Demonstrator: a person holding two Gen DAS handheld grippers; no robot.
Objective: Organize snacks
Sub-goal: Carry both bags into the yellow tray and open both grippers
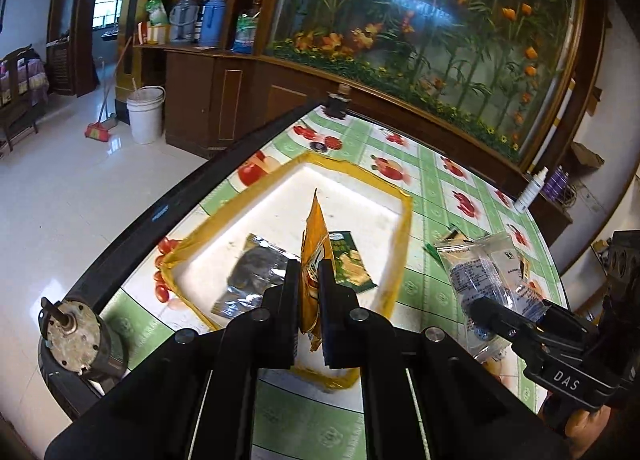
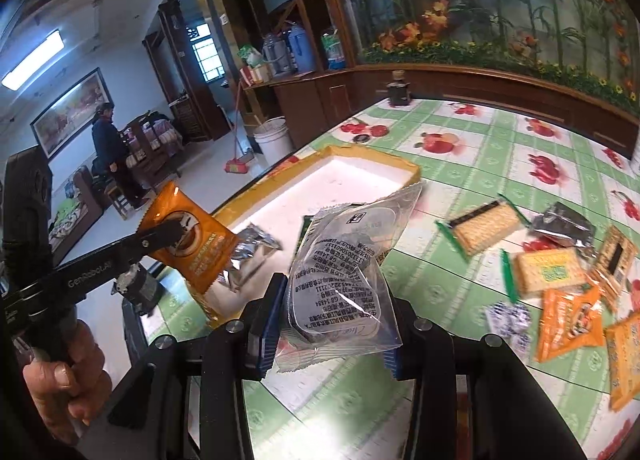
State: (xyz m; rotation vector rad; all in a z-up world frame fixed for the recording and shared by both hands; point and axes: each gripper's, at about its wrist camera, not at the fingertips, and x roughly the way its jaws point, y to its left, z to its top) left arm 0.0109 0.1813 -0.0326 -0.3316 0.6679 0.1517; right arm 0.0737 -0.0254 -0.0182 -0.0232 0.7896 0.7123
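Left wrist view: the left gripper [image 1: 309,280] has its jaws pressed onto an orange snack packet [image 1: 313,244], held edge-up over the white foam tray [image 1: 360,196] with yellow-taped rim. A silver foil packet [image 1: 256,276] and a green packet [image 1: 352,264] already lie in the tray. The right gripper [image 2: 332,324] pinches a clear wrapped pastry packet [image 2: 340,272] between its jaws, just beside the tray's near edge.

The step in hand looks like carrying both packets to the tray. Next, each needs to be brought over bare tray floor and the jaws spread to drop it, clear of the packets already there. More remains: cracker packs [image 2: 484,228], orange packets [image 2: 568,324] and others lie loose on the worktop [image 2: 480,164] to the right.

The worktop wears a green checked cloth printed with red fruit. Behind stand a glass-fronted flower display [image 1: 440,28], wooden cabinets, a white bucket [image 1: 146,114] and a broom on the tiled floor; a person [image 2: 110,148] stands far off.
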